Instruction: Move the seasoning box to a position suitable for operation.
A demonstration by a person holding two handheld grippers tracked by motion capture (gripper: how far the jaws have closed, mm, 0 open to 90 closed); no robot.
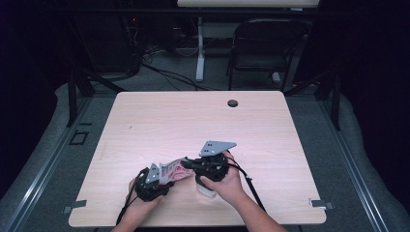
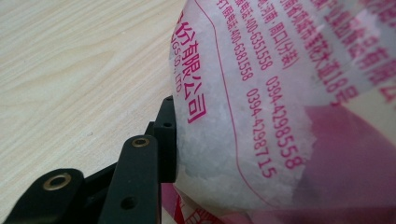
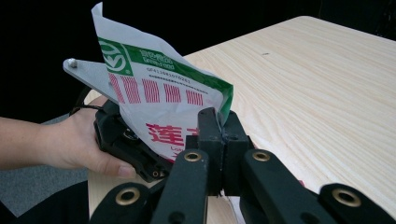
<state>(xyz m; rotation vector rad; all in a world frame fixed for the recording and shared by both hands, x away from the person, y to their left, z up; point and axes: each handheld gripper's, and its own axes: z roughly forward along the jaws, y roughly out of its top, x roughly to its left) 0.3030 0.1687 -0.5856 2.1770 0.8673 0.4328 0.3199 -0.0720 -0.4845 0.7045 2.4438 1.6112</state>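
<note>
High view gives the bag (image 1: 173,170) as a small pink-and-white patch near the bench's (image 1: 159,121) front edge, most of it covered by the two tools and the person's hands. One bag, two tools, one bench are all that can be counted on the work surface; beyond the bench stands one dark chair (image 1: 263,46).

Left gripper view is cut close: the bag (image 2: 280,107), clear film with pink print over white grains, runs off the top, right and bottom. One black jaw of the left hand-held gripper (image 1: 153,180) presses against the bag's side; the other jaw is hidden behind it, so the grip on the bag is read from that contact.

Right gripper view has the right hand-held gripper (image 3: 223,135) closed tight on the bag's (image 3: 159,102) thin edge, the jaws meeting with the film pinched between them. Behind the bag, the other tool is half hidden.
</note>
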